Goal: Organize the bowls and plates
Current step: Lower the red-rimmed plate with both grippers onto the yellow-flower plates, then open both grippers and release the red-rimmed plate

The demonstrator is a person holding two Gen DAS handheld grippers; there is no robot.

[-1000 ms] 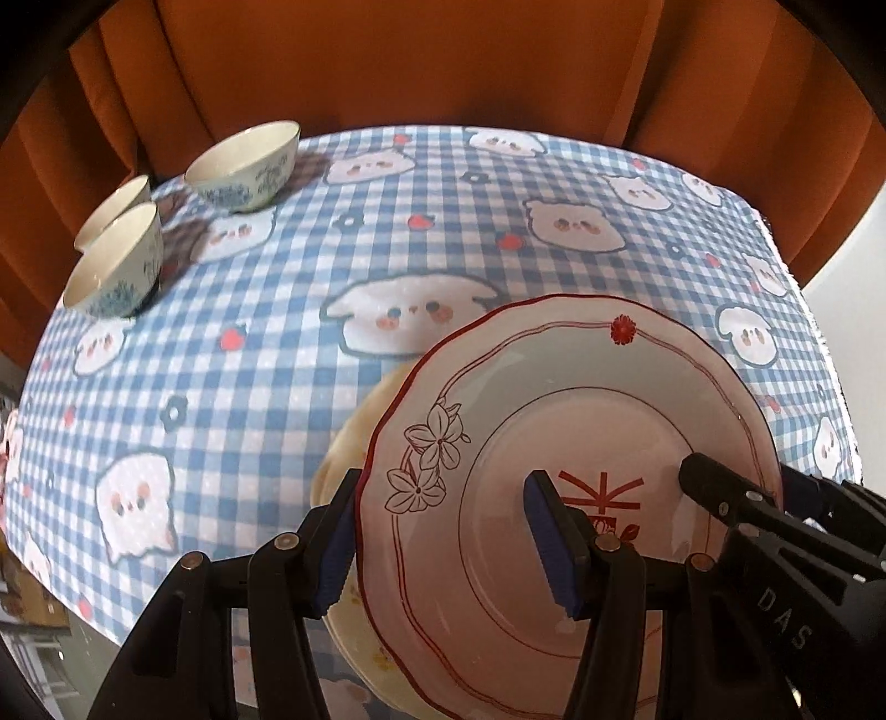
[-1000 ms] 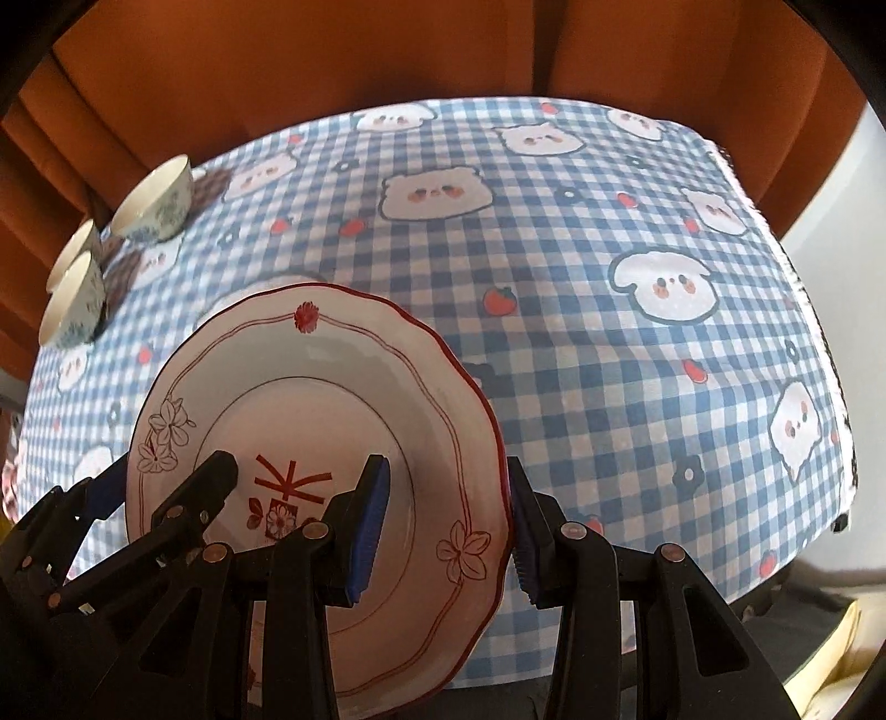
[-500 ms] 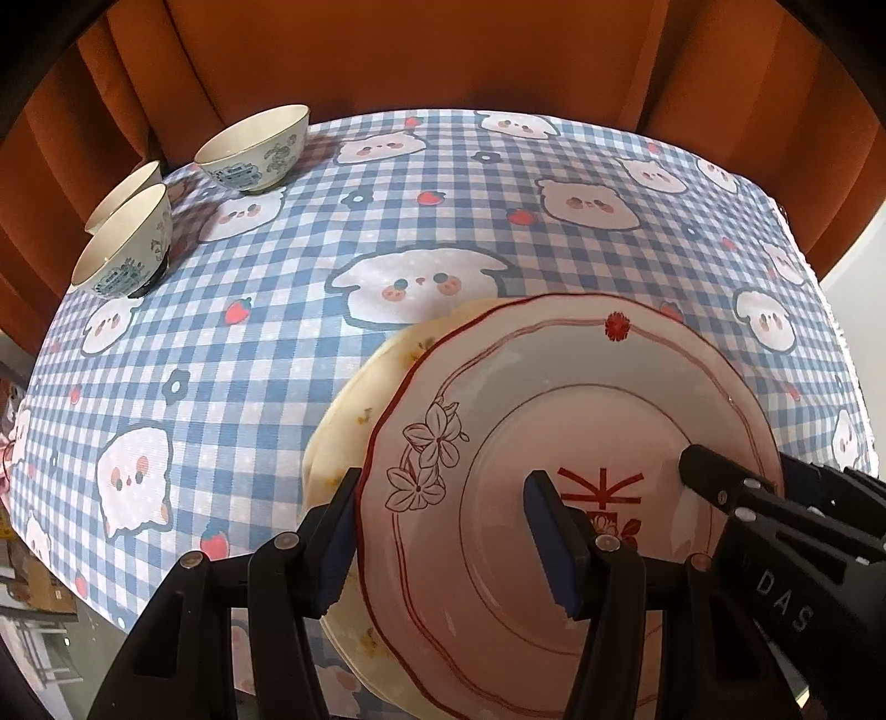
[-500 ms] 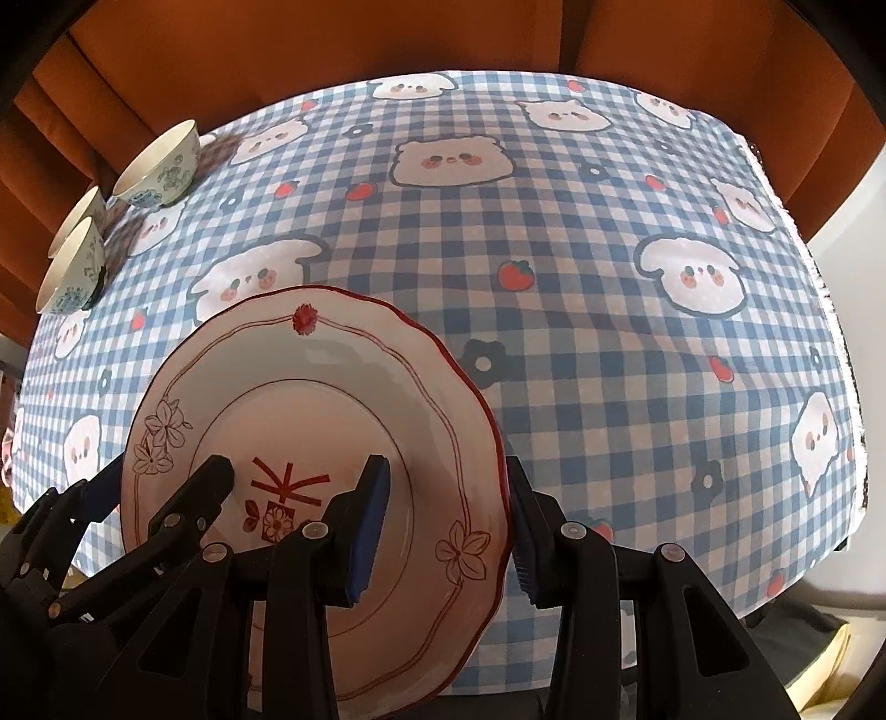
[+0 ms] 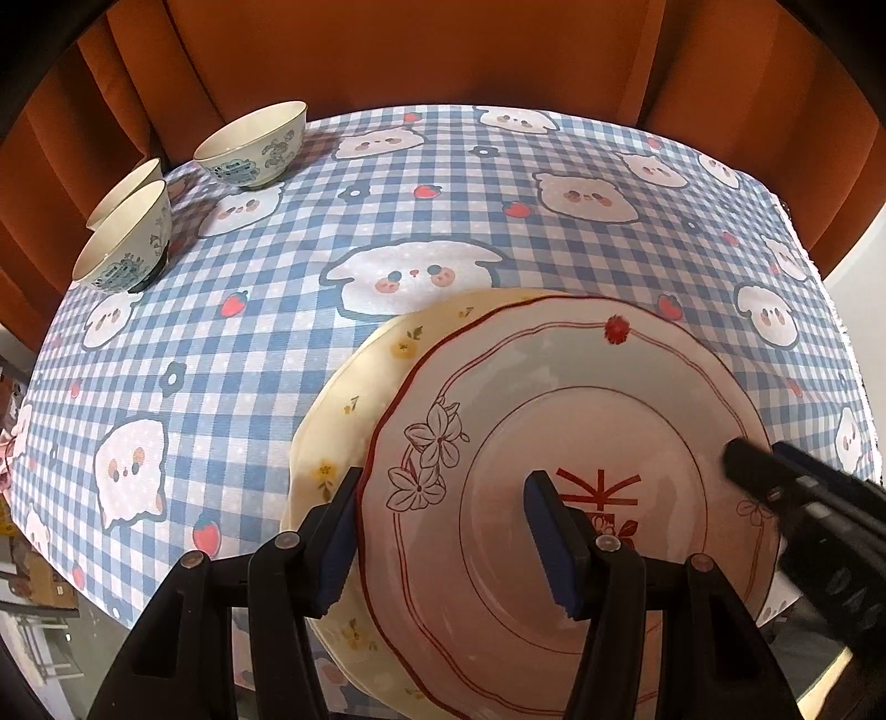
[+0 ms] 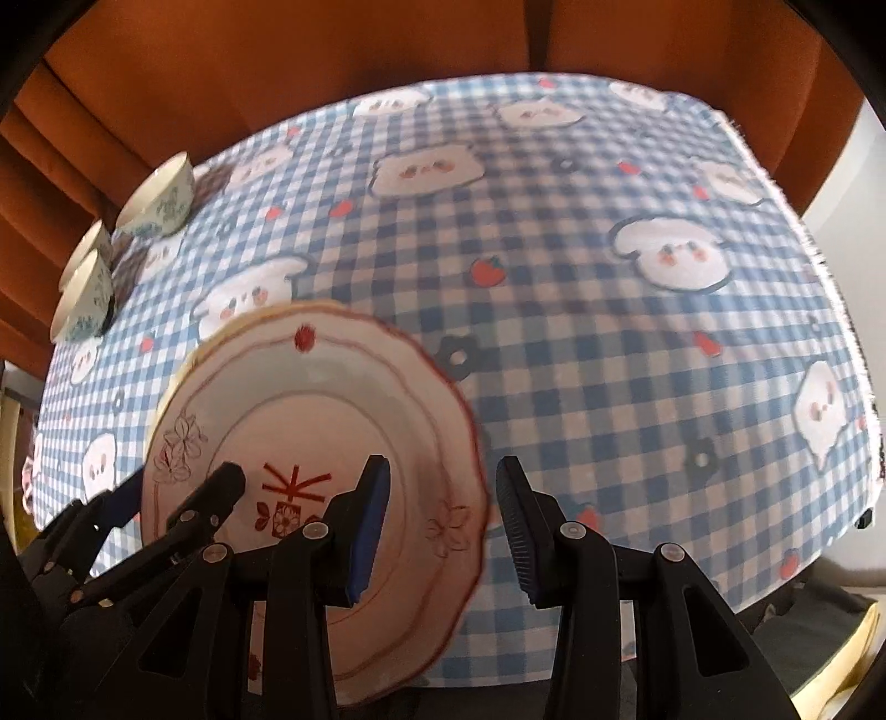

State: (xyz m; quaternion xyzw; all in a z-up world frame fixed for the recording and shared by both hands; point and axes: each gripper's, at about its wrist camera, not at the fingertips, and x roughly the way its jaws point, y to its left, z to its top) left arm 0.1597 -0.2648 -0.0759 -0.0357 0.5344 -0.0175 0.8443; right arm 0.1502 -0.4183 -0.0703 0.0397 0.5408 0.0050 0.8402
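Note:
A white plate with a red scalloped rim [image 5: 581, 432] is held over a cream plate with yellow flowers [image 5: 354, 399] that lies on the checked tablecloth. My left gripper [image 5: 443, 531] grips the red-rimmed plate's left edge, one finger under it, one on top. My right gripper [image 6: 437, 526] straddles the plate's right edge [image 6: 332, 421] with its jaws wider apart; the outer finger stands clear of the rim. Three blue-patterned bowls stand at the far left: one alone [image 5: 252, 145], two nested [image 5: 124, 243].
The table wears a blue-and-white checked cloth with cartoon animals [image 5: 498, 183]. Orange curtains [image 5: 415, 50] hang behind it. The table's right edge [image 6: 853, 343] drops off to a pale floor.
The red-rimmed plate has come down over the cream plate and both views moved forward. My right gripper's jaws have spread and its outer finger has left the rim.

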